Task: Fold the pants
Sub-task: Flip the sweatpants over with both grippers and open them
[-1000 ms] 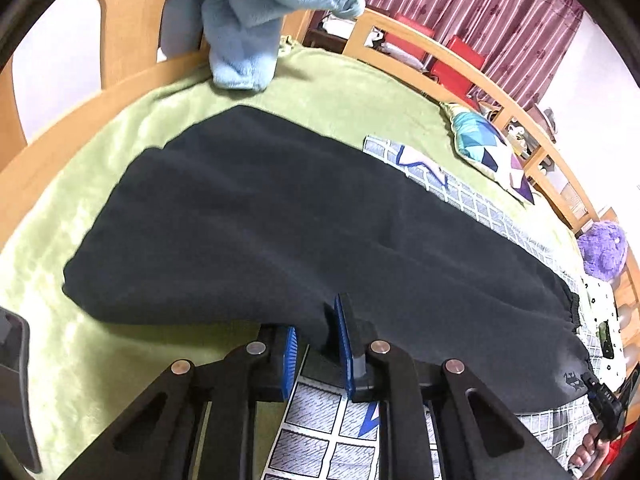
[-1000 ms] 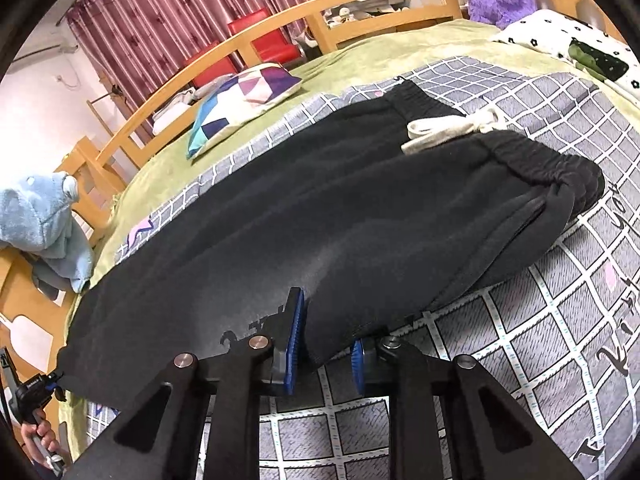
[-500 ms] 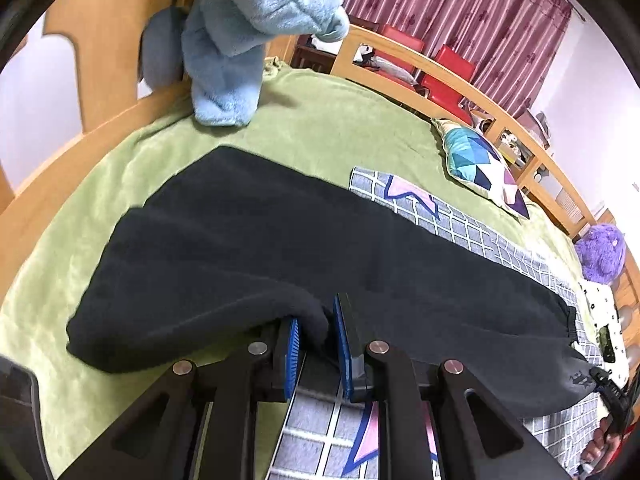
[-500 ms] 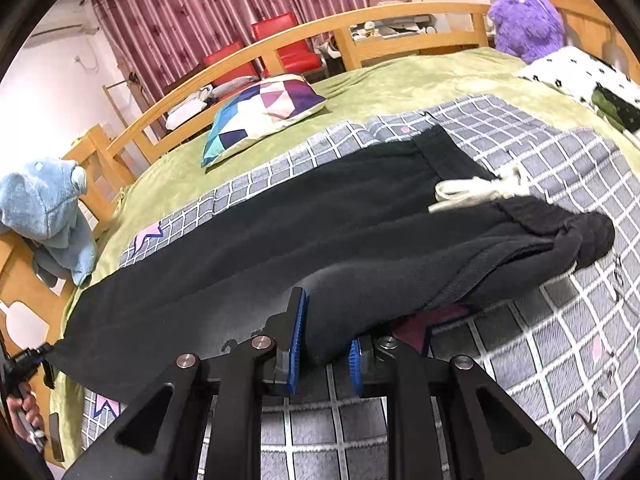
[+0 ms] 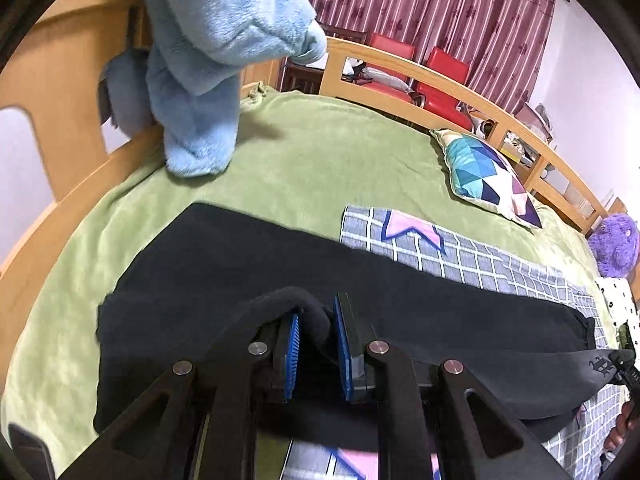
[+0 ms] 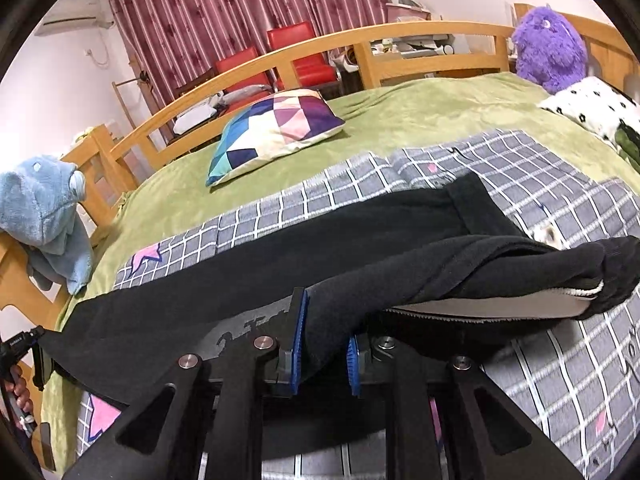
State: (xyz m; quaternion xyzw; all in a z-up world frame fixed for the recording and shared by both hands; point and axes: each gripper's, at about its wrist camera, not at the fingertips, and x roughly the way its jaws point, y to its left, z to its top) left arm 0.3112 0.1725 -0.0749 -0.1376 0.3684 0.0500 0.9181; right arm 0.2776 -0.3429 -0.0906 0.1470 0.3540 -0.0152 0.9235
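The black pants [image 5: 400,292] are stretched lengthwise across the checked blanket [image 6: 420,168] on the green bed [image 5: 320,152]. Their near edge is lifted, pinched by the left gripper [image 5: 316,346] and clamped by the right gripper [image 6: 324,344]. A patterned cushion [image 6: 276,128] lies beyond.

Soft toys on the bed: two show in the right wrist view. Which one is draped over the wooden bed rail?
The blue plush toy hangs over the rail at the left; the purple plush toy sits upright at the far right corner.
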